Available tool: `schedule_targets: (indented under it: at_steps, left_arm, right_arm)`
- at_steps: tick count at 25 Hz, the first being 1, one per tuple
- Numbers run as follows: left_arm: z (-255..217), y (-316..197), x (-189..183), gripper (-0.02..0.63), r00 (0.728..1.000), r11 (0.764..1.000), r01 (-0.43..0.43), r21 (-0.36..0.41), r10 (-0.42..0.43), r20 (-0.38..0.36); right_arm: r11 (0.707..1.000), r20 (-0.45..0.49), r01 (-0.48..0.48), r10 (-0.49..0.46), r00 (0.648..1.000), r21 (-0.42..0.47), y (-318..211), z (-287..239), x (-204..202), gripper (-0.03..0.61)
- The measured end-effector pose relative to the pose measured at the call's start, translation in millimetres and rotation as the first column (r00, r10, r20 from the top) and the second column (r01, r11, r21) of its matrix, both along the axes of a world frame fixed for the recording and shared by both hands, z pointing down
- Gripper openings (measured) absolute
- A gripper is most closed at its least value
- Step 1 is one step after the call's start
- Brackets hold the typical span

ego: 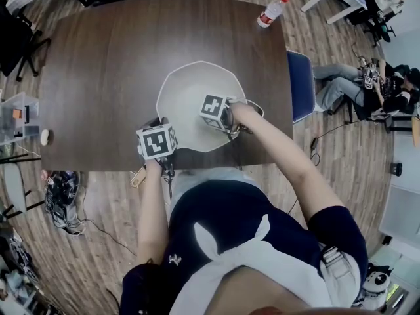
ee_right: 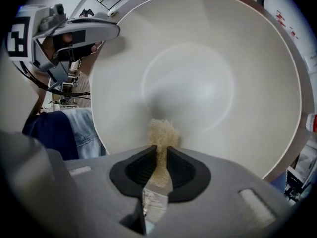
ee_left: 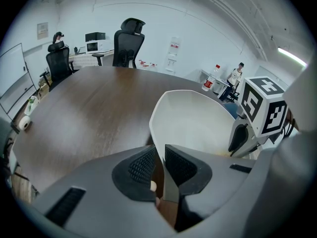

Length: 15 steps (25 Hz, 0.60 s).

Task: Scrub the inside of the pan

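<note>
risk sits at the near rim: left gripper (ee_left: 159,155) has its fingers (ee_left: 141,165) clamped on the thin wall of the pan (ego: 187,94), a narrow hold that could slip and let the pan skate across the table (ego: 98,58) under scrubbing force. right gripper (ee_right: 159,155), fingers pinching a thin strip of tan scouring pad (ee_right: 162,132), could lose it if pressed hard. pan sits at the table's near edge, white and smooth, no residue visible inside.

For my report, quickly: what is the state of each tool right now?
Left tool: closed on the rim of the pan.
Right tool: closed on a beige sponge, inside the pan.
</note>
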<state>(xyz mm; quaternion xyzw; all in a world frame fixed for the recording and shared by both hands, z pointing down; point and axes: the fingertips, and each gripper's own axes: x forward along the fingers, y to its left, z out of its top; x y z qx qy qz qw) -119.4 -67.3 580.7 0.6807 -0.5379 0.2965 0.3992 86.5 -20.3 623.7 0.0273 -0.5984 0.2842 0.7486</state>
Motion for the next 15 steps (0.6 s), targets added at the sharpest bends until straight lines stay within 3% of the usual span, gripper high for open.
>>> schedule_targets:
  at_steps: [7,15]
  left_arm:
    - [-1,1,-1,0.067,1.0,1.0,0.005,-0.001,-0.005,-0.006]
    - [-1,-1,0,0.064,1.0,1.0,0.002,-0.005,-0.002,-0.01]
  right_arm:
    - [0.999,0.045,0.025,-0.023,0.999,-0.038,15,1,-13,0.061]
    - [0.995,0.143,-0.011,0.025,0.989,-0.099,29,-1,-39,0.061]
